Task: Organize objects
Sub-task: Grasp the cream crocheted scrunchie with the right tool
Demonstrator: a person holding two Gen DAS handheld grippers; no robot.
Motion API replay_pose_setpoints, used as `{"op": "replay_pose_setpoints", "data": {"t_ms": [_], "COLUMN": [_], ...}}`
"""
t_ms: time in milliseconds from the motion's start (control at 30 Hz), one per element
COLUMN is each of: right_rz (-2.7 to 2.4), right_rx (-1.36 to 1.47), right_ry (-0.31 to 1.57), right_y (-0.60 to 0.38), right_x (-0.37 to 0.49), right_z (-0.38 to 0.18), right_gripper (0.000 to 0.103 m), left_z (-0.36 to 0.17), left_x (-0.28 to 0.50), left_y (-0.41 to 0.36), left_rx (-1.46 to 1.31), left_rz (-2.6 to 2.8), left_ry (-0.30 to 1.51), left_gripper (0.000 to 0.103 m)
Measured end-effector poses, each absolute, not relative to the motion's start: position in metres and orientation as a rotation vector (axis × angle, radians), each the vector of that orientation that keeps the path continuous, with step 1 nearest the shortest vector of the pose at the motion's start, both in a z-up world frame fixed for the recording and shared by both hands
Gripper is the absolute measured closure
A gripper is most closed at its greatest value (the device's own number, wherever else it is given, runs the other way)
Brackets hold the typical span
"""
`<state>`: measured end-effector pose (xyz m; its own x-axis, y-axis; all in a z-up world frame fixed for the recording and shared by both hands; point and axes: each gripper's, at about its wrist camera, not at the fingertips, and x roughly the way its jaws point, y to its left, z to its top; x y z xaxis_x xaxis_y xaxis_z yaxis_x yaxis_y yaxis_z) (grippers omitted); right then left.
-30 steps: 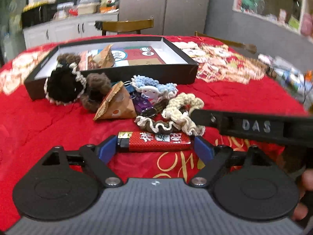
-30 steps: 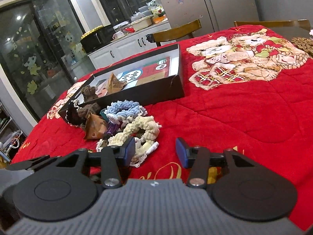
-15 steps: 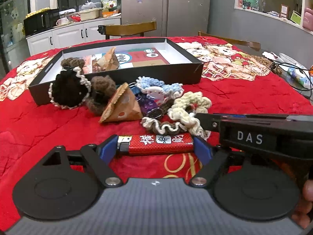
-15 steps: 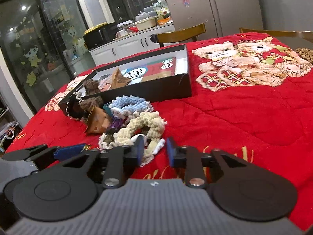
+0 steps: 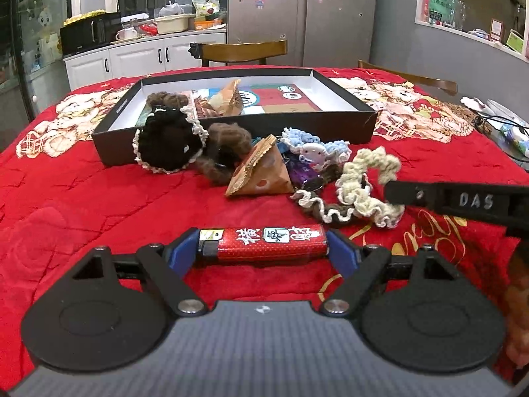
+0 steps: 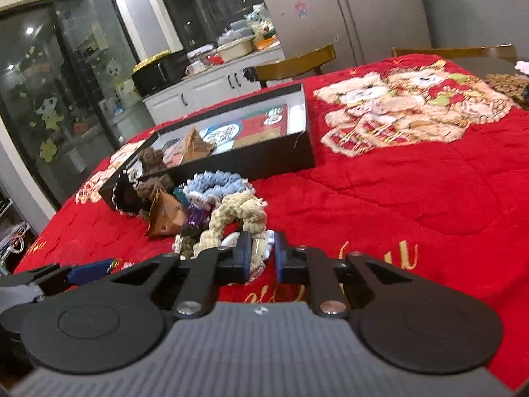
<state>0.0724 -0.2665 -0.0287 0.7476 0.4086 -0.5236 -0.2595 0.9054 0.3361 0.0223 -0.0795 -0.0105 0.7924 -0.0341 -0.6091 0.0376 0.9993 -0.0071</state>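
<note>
My left gripper (image 5: 263, 252) is shut on a red lighter (image 5: 271, 239), pads on its two ends, just above the red quilt. My right gripper (image 6: 261, 255) reaches in from the right, its jaws closing on the frilled edge of a cream scrunchie (image 6: 238, 213) that sits between the pads. The same scrunchie (image 5: 362, 178) lies at the right end of a small pile. That pile holds a black scrunchie (image 5: 165, 142), a brown scrunchie (image 5: 228, 152), a triangular brown packet (image 5: 261, 175) and a blue crochet piece (image 5: 314, 145). Behind it stands a black box (image 5: 231, 125).
A brown-and-white scrunchie (image 5: 324, 211) and a purple item (image 5: 302, 172) lie in the pile. The box holds a brown scrunchie (image 5: 167, 99) and another packet (image 5: 228, 99). Cables and clutter (image 5: 502, 125) sit at the right edge. Wooden chairs (image 5: 241, 49) stand behind the table.
My right gripper's jaws have narrowed from well apart to a thin gap around the cream scrunchie's edge. The left gripper keeps the lighter and has shifted slightly.
</note>
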Motion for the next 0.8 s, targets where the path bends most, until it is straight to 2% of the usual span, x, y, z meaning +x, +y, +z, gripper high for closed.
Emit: {"op": "replay_pose_setpoints", "data": {"t_ms": [133,200,800], "right_rz": [0.355,0.352,0.358], "right_rx": [0.254,0.253,0.258], "right_ry": [0.609,0.601,0.555], "right_y": [-0.268,-0.269,-0.264], "right_x": [0.069,0.067,0.052], "right_z": [-0.022,-0.019,0.003], "right_gripper": [0.086,0.098,0.097], "left_z": [-0.008,-0.007,0.002], "left_x": [0.018,0.018,0.006], "left_y": [-0.079,-0.079,-0.058], "left_rx": [0.008,0.005,-0.025], "left_rz": [-0.038,-0.035,-0.001], "left_ry": [0.645,0.642,0.626], "left_gripper": [0.018,0.018,0.018]}}
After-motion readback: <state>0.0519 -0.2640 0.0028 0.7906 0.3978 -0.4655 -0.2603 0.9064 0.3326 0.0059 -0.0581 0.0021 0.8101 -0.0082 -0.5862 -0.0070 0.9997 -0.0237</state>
